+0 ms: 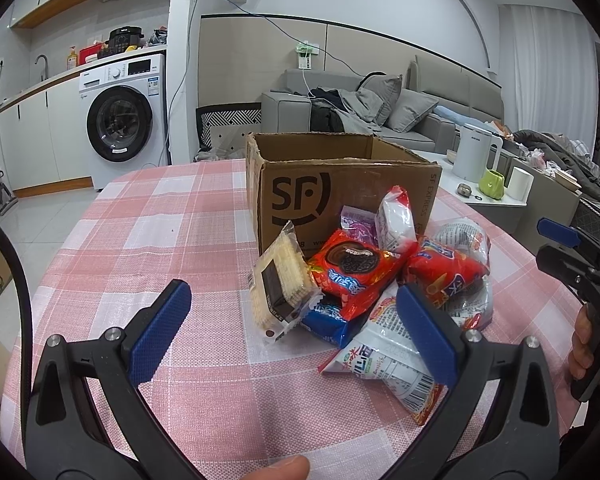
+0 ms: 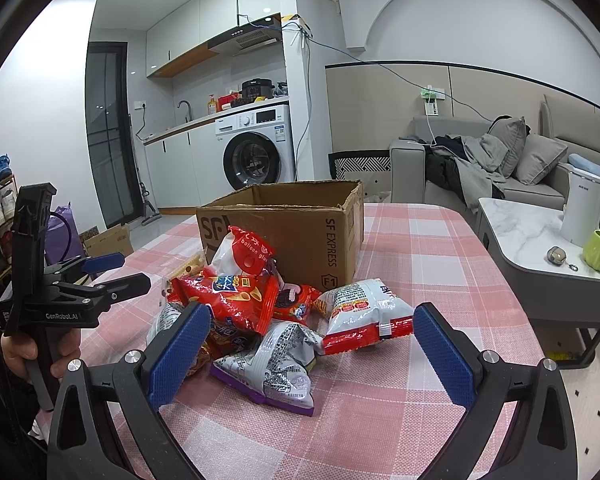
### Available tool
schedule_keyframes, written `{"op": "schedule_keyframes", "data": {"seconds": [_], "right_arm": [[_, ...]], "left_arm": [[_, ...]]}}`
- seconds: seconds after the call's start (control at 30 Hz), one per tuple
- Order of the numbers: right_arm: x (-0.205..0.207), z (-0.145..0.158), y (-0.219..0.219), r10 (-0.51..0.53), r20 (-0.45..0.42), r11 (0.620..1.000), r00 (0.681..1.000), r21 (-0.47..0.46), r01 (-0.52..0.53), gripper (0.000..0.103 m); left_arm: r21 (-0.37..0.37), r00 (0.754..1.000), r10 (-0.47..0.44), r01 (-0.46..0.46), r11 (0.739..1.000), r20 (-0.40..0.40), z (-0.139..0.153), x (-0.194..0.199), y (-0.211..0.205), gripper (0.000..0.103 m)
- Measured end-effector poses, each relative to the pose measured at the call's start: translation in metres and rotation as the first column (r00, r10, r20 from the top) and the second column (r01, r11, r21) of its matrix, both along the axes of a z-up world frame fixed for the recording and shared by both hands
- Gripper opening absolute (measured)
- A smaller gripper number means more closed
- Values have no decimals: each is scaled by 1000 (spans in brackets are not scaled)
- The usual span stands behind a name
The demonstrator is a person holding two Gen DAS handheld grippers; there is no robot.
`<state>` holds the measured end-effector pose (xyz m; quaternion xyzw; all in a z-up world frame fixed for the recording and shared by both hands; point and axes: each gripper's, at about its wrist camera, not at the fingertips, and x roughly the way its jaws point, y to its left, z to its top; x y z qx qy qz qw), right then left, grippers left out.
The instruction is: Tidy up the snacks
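Note:
An open brown cardboard box (image 1: 340, 192) (image 2: 300, 216) stands on the pink checked tablecloth (image 1: 160, 220). A pile of snack packets lies against its front. In the pile are a wafer pack (image 1: 280, 288), a red cookie pack (image 1: 352, 268), a red chips pack (image 2: 228, 300), a white and red pack (image 2: 364, 312) and a white and purple pack (image 2: 280, 364). My left gripper (image 1: 292, 296) is open just short of the wafer pack, holding nothing. My right gripper (image 2: 311, 314) is open over the near side of the pile, also holding nothing. Each gripper shows in the other's view (image 1: 548, 246) (image 2: 128, 270), held by a hand.
A low marble side table (image 2: 520, 232) to the right holds a white kettle (image 2: 584, 212) and a green cup (image 2: 598, 250). A grey sofa (image 1: 420, 120) with clothes is behind, a washing machine (image 1: 120, 120) at the back left. Bare cloth lies left of the box.

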<state>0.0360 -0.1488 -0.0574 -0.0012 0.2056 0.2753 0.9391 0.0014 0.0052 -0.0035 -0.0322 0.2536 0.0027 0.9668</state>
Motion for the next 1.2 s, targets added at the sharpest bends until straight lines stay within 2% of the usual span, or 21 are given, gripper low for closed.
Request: {"op": "schedule_keyframes", "data": {"seconds": [0.83,1.1,1.2], "right_arm": [[2,1,-2,-11,-9,1000,1000,-3,11,103],[19,-11,-3,-40,-86,999,996,3,41,103],[26,-13,-1,-56,-114,998,992,-32,53,103]], "left_arm": [[-2,1000,-2,2,1000,-1,0,0,1,102],[-30,1000,11,-12,999,-26,0,3,7,102],[-57,999,4,-7,998,-40,3,5,11,102]]}}
